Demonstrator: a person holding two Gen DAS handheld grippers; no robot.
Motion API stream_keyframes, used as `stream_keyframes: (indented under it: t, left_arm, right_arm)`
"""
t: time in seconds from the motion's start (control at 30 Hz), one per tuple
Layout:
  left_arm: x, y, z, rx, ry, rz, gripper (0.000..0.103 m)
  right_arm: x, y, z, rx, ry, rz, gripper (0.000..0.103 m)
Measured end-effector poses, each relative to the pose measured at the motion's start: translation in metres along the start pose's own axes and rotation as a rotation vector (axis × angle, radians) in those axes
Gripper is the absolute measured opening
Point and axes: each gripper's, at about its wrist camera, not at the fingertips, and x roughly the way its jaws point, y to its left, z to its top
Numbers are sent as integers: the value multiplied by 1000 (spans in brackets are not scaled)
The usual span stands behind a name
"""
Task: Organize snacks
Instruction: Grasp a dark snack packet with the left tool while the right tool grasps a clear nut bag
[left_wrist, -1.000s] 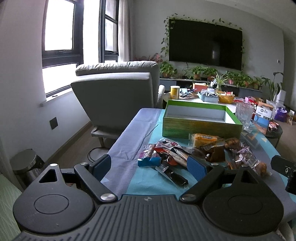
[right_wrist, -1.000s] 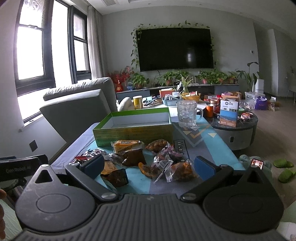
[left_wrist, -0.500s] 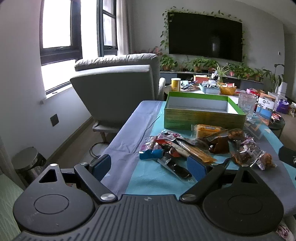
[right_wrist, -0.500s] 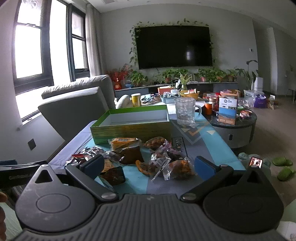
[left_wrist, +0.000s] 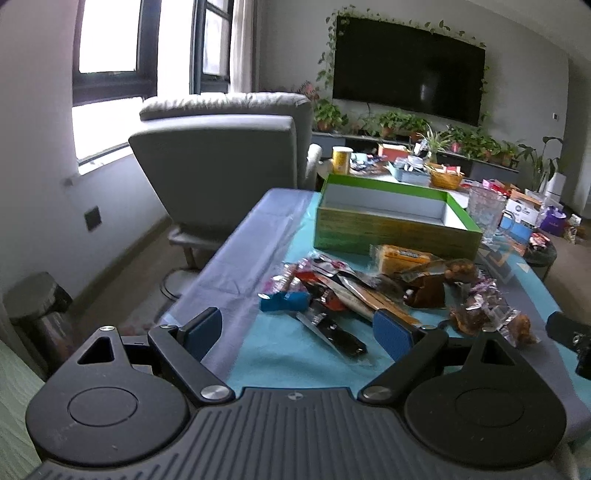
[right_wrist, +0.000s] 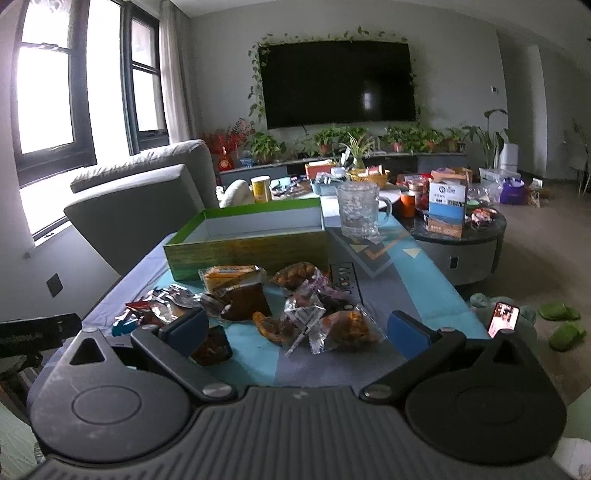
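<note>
A pile of wrapped snacks (left_wrist: 373, 284) lies on the blue tablecloth in front of an empty green box (left_wrist: 395, 221). A blue packet (left_wrist: 283, 301) and a black bar (left_wrist: 332, 332) lie nearest my left gripper (left_wrist: 297, 334), which is open and empty at the table's near edge. In the right wrist view the same snack pile (right_wrist: 288, 306) and green box (right_wrist: 247, 240) show. My right gripper (right_wrist: 295, 332) is open and empty, just short of the orange snack bags (right_wrist: 347, 328).
A glass mug (right_wrist: 360, 210) stands right of the box. A grey armchair (left_wrist: 225, 162) stands left of the table. A round side table (right_wrist: 461, 236) with boxes stands to the right. Slippers (right_wrist: 561, 321) and a phone (right_wrist: 503, 319) lie low on the right.
Both grippers have moved forward, closer to the snack pile. The left view has tilted and turned a little to the left. Both stay open and empty.
</note>
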Motion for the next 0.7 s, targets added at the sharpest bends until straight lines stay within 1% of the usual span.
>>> stream_keyframes:
  t: [0.1,0.2,0.33,0.5,0.6,0.7]
  left_arm:
    - [3,-5,-1,0,-5,-40,89]
    - [6,-15,-3,32,-22,-104,88]
    - [15,-32,-10,125,-35,-218,88]
    - [30,-48,-22,248,-40,-327,86]
    - [40,-56,-27,300,-64,-349,86]
    - [49,-63,-28,339,-75,-371,86]
  right_arm:
    - [5,-6,0,14,14,-12,76]
    - [14,-16,0,28,33,-25,76]
    - [27,-31,2,26,64,-36,76]
    - [44,-48,1,35,103,-55,76]
    - [52,-52,1,34,119,-43,76]
    - [59,-55,4,19,123,-14,76]
